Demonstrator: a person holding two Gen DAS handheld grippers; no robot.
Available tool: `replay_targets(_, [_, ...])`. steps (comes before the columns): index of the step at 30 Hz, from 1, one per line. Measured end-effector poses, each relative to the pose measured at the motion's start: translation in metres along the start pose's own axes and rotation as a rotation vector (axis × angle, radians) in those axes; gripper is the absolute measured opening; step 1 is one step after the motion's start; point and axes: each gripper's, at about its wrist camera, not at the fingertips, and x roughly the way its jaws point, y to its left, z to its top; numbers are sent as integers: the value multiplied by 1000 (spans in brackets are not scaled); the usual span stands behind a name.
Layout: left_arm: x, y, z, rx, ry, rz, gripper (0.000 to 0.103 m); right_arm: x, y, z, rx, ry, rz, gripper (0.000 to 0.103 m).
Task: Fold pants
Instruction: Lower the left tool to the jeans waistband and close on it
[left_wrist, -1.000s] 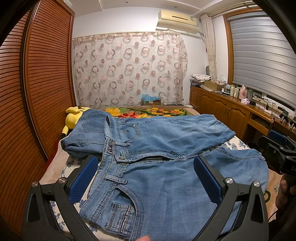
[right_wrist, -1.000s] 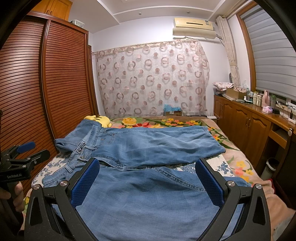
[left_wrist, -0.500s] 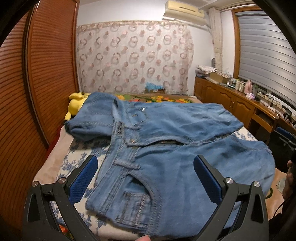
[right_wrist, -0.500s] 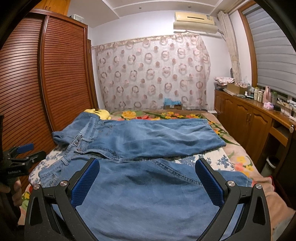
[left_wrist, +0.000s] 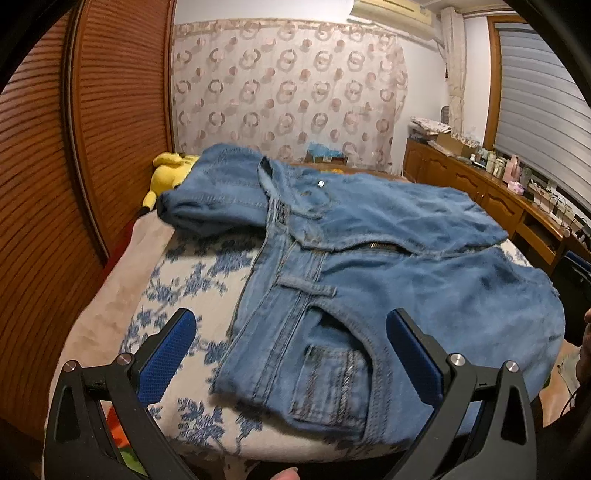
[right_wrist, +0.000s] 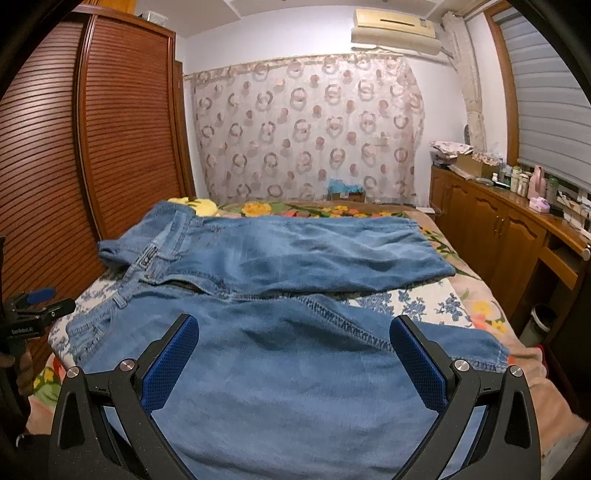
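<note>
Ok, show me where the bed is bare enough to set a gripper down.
Bare sheet lies left of the jeans, between the waistband and the wardrobe-side edge. A narrower strip shows between the two legs near the hems. The floral blanket past the jeans is free. The middle is all denim.

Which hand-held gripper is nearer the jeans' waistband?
Left. The left hand-held gripper hovers open just short of the waistband and front pocket; the right hand-held gripper hovers open over the near leg, further from the waistband.
</note>
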Motion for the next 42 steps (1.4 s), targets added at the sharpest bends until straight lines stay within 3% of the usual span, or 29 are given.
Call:
replay_targets(6, [9, 15, -14, -24, 57, -2, 96, 12, 1, -1, -21, 63, 24, 103])
replay_targets(14, [17, 33, -32, -76, 115, -31, 70, 19, -7, 4, -44, 114, 48, 103])
replay_targets(18, [20, 40, -38, -97, 136, -20, 68, 15, -8, 5, -53, 119, 58, 103])
replay_targets(21, [21, 43, -41, -116, 139, -24, 61, 16, -5, 5, -60, 116, 62, 103])
replay_targets(24, [22, 41, -41, -120, 138, -36, 50, 18, -5, 5, -69, 113, 65, 103])
replay_targets(25, [21, 41, -41, -122, 137, -45, 42, 19, -4, 5, -72, 112, 66, 103])
replay_targets(29, [15, 37, -38, -131, 113, -79, 21, 22, -5, 5, -77, 113, 70, 102])
replay_targets(31, [10, 33, -33, -123, 92, -95, 17, 21, -5, 5, -79, 115, 72, 102])
replay_targets(42, [-18, -13, 37, 0, -68, -219, 13, 13, -4, 12, -73, 107, 143, 93])
